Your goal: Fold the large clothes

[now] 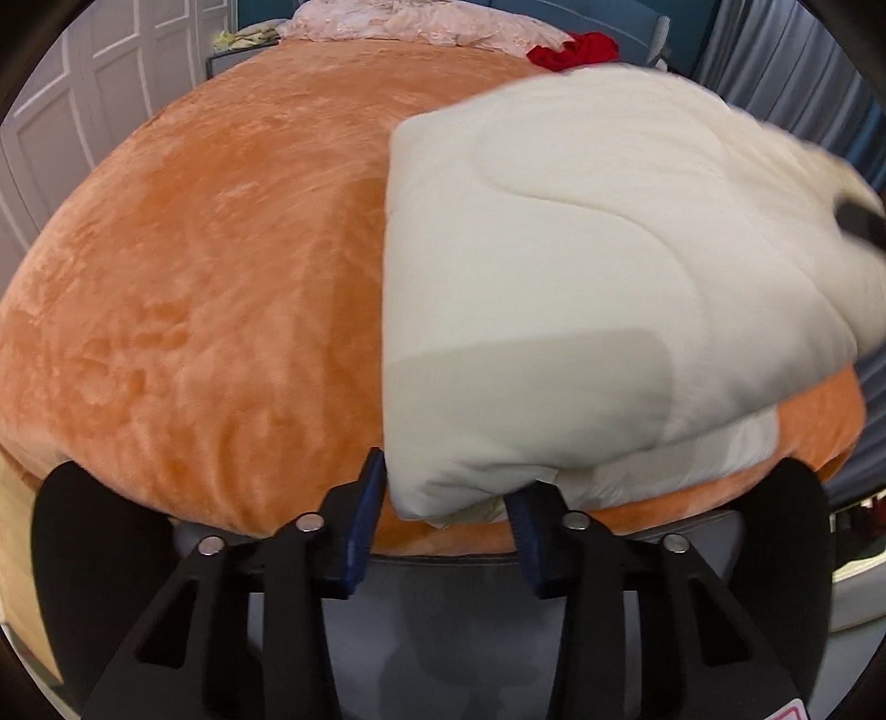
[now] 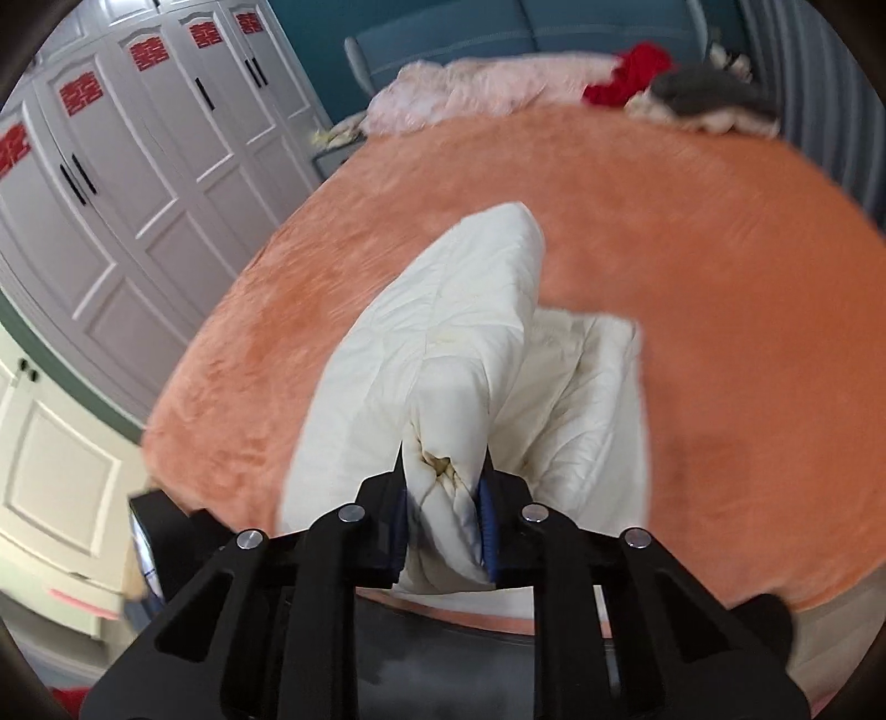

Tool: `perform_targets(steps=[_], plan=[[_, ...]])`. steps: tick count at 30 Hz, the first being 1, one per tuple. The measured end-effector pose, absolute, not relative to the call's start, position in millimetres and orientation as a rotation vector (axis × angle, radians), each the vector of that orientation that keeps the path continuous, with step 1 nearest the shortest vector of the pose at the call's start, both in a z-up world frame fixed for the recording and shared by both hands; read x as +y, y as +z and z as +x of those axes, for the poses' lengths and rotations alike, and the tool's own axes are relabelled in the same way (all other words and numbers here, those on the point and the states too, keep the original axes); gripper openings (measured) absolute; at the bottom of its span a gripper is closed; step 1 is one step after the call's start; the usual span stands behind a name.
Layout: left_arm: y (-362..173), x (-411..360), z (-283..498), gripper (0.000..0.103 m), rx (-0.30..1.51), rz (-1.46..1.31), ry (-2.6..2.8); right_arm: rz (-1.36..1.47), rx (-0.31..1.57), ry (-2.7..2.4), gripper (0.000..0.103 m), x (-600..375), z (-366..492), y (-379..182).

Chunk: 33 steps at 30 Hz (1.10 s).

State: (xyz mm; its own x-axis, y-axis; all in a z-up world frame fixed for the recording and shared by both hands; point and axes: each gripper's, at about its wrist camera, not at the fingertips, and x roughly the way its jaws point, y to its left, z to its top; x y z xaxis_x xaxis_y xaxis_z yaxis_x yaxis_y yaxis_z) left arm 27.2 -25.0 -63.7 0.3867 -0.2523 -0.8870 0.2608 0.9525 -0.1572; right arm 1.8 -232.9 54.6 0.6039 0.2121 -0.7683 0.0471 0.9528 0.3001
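1. Left wrist view: your left tongs (image 1: 446,501) sat at the near edge of the bed (image 1: 210,310), jaws around the bottom corner of the folded cream quilted garment (image 1: 581,288). Couldn't tell if the pads actually pinched it. The garment lay on the right part of the orange plush cover, with a red cloth (image 1: 576,49) way at the back.

2. Right wrist view: your right tongs (image 2: 443,498) were clenched on a bunched fold of the cream quilted garment (image 2: 454,332), lifting it into a ridge above the bed (image 2: 720,310). White wardrobe doors (image 2: 138,183) stood off to the left.

Two wrist fisheyes, steeply down, close over one shared orange bed (image 1: 194,310).
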Motion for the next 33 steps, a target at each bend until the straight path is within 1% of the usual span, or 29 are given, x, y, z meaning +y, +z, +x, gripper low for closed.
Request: perform_targets(steps=[1, 4, 7, 12, 19, 28, 29, 31, 32, 33], plan=[[-62.6, -27.9, 27.6, 0.032, 1.123, 0.012, -0.339, 0.309, 0.934, 0.072, 0.019, -240.3, -3.2, 49.1], [-65.4, -36.7, 27.8, 0.029, 1.119, 0.039, -0.344, 0.335, 0.997, 0.015, 0.019, -257.5, -11.0, 21.3], [-72.3, -44.4, 27.0, 0.027, 1.136, 0.059, -0.339, 0.318, 1.050, -0.024, 0.019, -259.8, -15.8, -9.7], [-83.0, -43.9, 30.4, 0.026, 1.173, 0.057, -0.332, 0.313, 1.088, -0.047, 0.021, -256.5, -14.4, -44.9], [-92.9, -46.3, 35.3, 0.025, 1.190, 0.067, -0.317, 0.341, 1.101, -0.047, 0.023, -261.0, -7.2, -68.6], [-100.8, -51.0, 40.0, 0.026, 1.201, 0.072, -0.296, 0.345, 1.092, -0.037, 0.025, -262.0, 0.8, -80.0], [-99.6, -51.0, 39.5, 0.026, 1.199, 0.077, -0.298, 0.355, 1.092, -0.032, 0.025, -263.8, 0.0, -79.7], [-94.3, -49.4, 38.3, 0.031, 1.200, 0.085, -0.306, 0.390, 1.089, -0.017, 0.029, -270.9, -3.8, -73.4], [-89.6, -46.3, 36.0, 0.032, 1.204, 0.085, -0.311, 0.404, 1.084, -0.016, 0.033, -274.9, -8.6, -66.9], [-82.2, -40.4, 33.4, 0.033, 1.213, 0.074, -0.326, 0.412, 1.079, -0.020, 0.039, -278.7, -13.7, -58.2]])
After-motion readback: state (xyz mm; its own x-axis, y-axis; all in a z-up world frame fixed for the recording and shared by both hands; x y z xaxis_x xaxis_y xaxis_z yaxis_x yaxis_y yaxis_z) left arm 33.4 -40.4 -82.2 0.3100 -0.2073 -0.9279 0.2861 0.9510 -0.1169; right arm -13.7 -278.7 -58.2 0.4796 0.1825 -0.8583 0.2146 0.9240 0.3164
